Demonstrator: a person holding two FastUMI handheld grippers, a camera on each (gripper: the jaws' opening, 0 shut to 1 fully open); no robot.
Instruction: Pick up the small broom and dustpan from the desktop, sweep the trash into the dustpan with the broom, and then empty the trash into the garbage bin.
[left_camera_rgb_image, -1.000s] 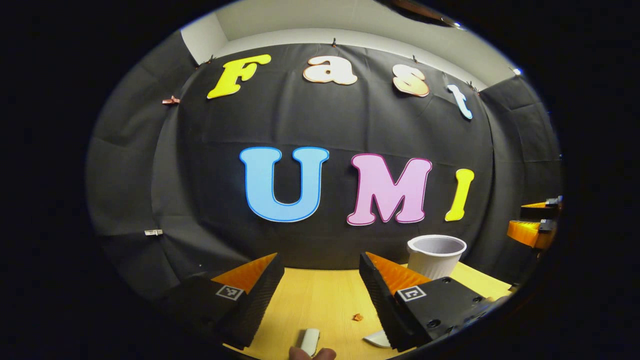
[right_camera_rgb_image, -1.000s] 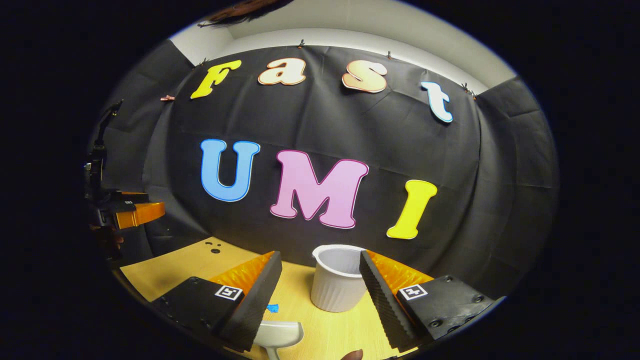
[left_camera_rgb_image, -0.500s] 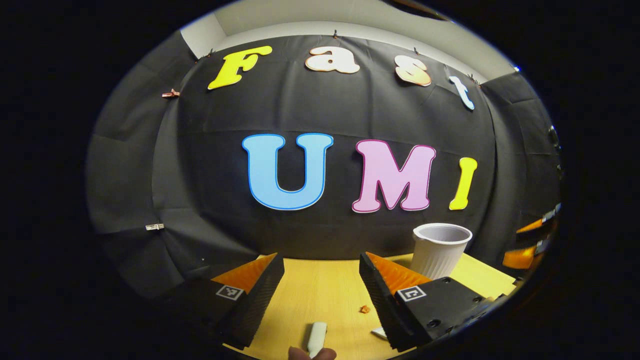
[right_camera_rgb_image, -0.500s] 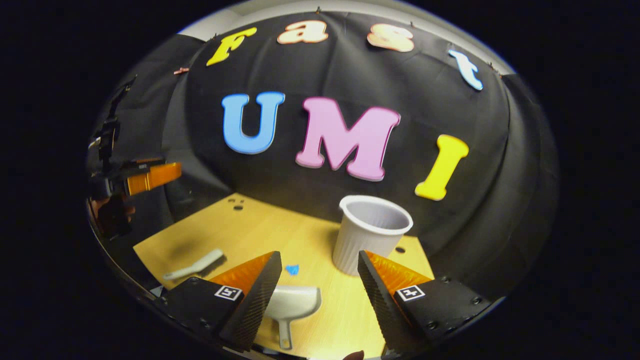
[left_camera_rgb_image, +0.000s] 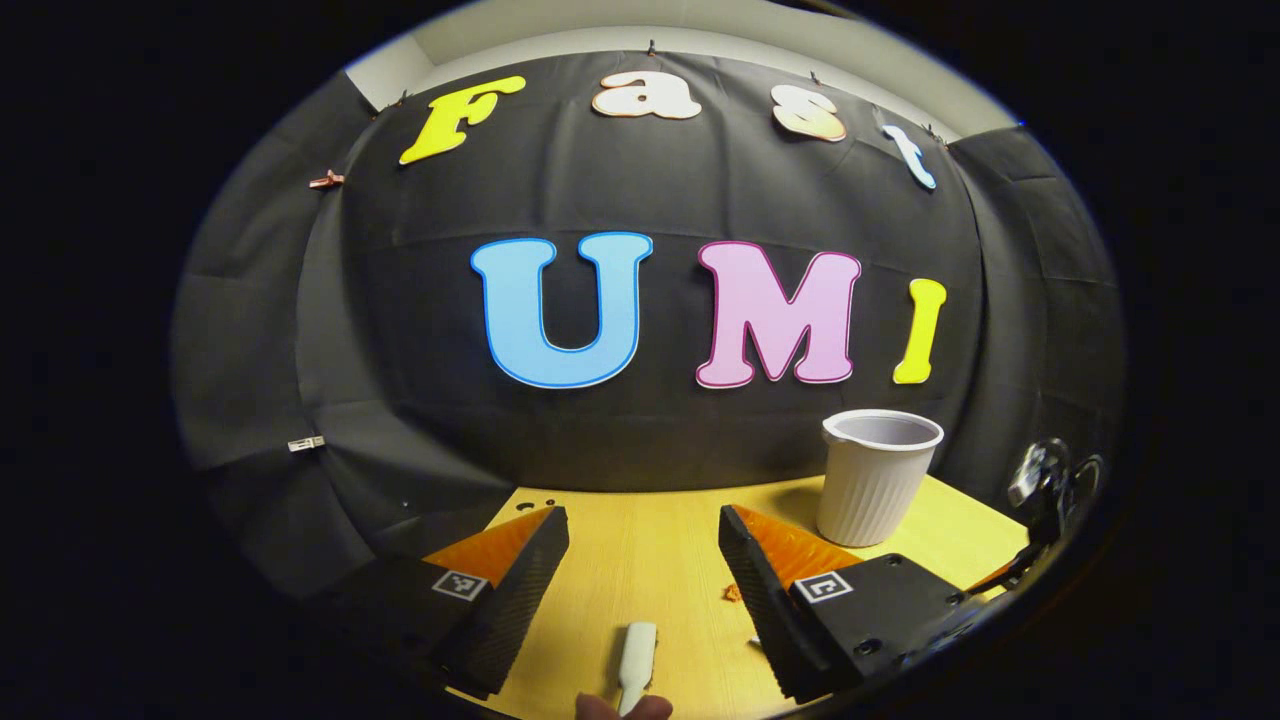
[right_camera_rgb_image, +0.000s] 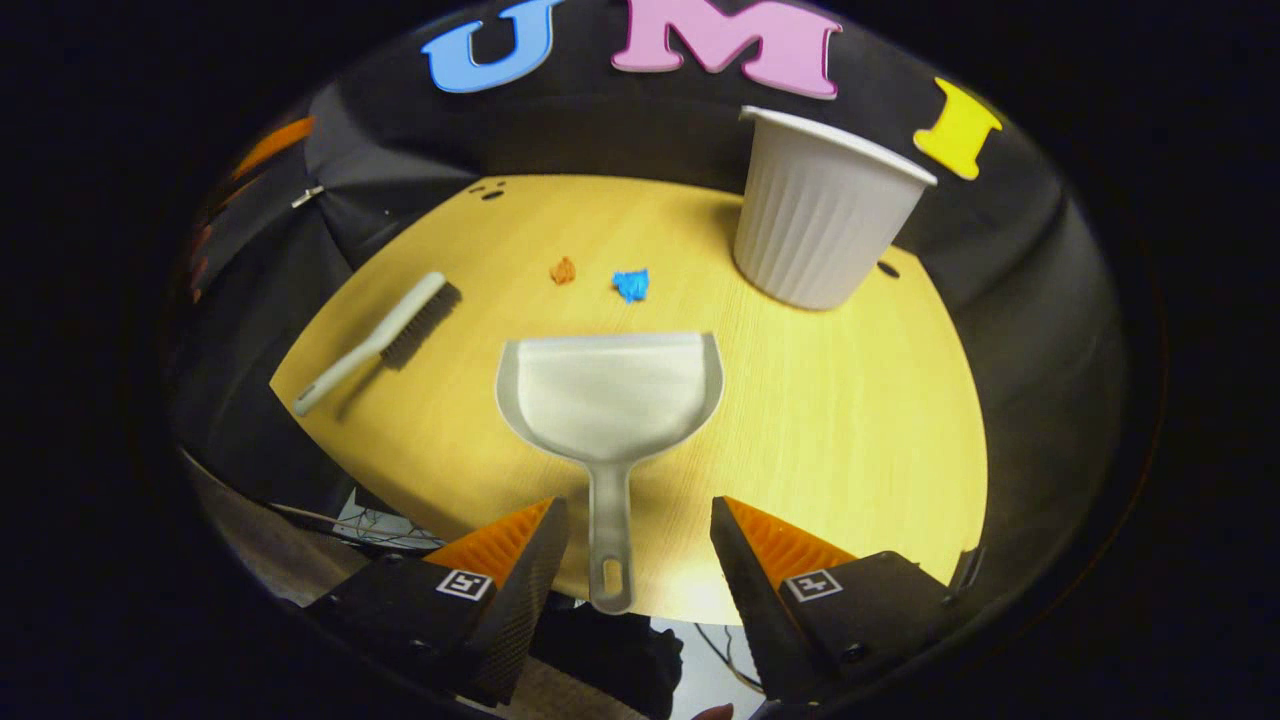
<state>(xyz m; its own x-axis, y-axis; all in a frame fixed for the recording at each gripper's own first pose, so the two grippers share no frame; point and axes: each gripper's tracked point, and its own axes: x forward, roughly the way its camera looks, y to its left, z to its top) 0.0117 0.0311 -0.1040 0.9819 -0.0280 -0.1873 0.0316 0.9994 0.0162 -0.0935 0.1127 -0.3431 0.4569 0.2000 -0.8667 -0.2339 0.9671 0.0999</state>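
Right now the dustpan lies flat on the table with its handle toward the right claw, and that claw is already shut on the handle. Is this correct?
Not quite. In the right gripper view the right claw is open; the dustpan handle lies between its fingers, ungripped. The rest holds.

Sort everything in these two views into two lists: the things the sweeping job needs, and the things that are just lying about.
Needed for the job:
small broom
dustpan
orange scrap
blue scrap
white ribbed bin
left gripper, open
right gripper, open, its fingers either side of the dustpan handle

Just lying about:
wooden desktop
cables below the desk edge
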